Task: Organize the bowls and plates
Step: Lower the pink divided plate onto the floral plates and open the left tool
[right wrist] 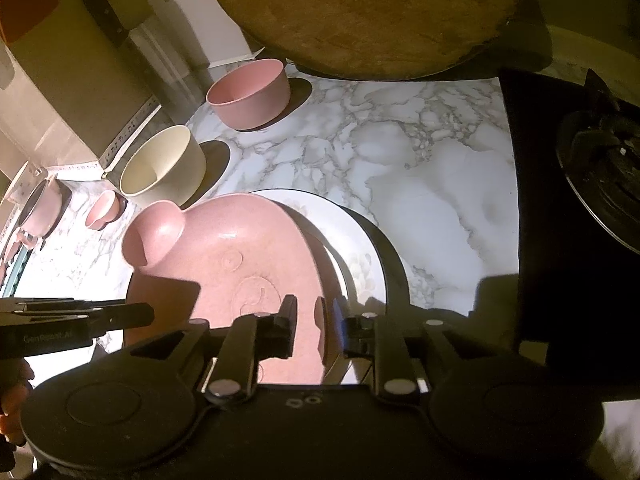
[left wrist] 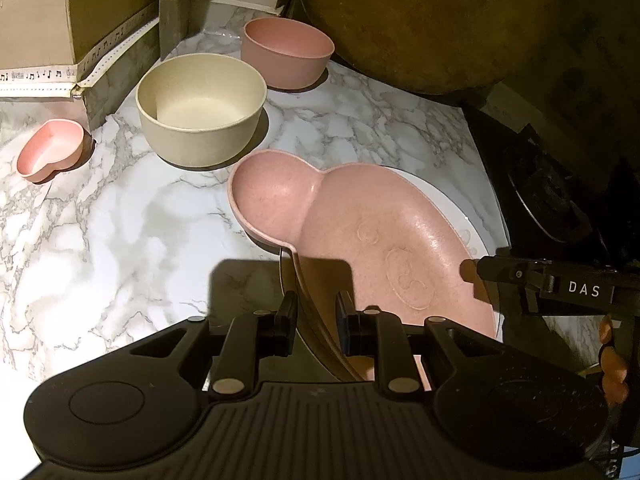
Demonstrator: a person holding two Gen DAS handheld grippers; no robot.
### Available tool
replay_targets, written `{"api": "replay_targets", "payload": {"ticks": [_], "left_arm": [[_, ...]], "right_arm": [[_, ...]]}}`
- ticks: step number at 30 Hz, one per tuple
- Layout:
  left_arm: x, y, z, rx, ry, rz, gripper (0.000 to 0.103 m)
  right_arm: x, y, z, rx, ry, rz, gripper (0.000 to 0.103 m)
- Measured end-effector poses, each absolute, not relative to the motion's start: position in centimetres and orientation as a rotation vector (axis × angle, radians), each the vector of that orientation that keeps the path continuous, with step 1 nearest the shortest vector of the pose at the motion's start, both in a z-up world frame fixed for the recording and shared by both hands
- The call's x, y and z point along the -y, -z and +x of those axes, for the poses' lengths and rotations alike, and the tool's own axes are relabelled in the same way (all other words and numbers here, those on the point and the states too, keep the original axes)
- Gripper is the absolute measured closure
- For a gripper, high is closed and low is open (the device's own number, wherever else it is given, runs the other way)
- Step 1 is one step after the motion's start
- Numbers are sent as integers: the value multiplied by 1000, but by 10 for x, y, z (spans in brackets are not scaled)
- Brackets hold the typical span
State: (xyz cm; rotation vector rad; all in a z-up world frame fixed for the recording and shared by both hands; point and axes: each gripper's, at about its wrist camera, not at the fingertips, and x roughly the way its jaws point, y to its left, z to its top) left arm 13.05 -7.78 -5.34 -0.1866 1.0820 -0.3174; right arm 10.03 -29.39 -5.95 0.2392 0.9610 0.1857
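Note:
A large pink animal-shaped plate (left wrist: pixel 360 220) (right wrist: pixel 224 256) lies tilted over a white plate (left wrist: pixel 452 208) (right wrist: pixel 340 224) on the marble counter. My left gripper (left wrist: pixel 318 316) straddles the pink plate's near left rim with a gap at each finger. My right gripper (right wrist: pixel 314 320) straddles the plate's right rim, also with a gap. The right gripper shows in the left wrist view (left wrist: pixel 520 280), the left one in the right wrist view (right wrist: pixel 80 320). A cream bowl (left wrist: pixel 200 108) (right wrist: pixel 160 168), a pink bowl (left wrist: pixel 286 52) (right wrist: pixel 250 92) and a small pink dish (left wrist: pixel 50 148) (right wrist: pixel 102 208) stand behind.
A round wooden board (left wrist: pixel 420 20) (right wrist: pixel 360 12) leans at the back. A black gas hob (left wrist: pixel 552 208) (right wrist: pixel 580 200) borders the counter on the right. A beige box (left wrist: pixel 60 20) stands at the back left. A pink pot (right wrist: pixel 40 208) sits far left.

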Motion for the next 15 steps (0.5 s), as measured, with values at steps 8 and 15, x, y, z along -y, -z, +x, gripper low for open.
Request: {"api": "replay_targets", "payload": {"ticks": [8,15], "left_arm": [[74,44,123,-1048,318,-165,83],[70,29,118,-985,313,-150,66]], "right_arm": [[286,52,96,-934,-211,227,68],[268,35,91,-884,-254,196,47]]}}
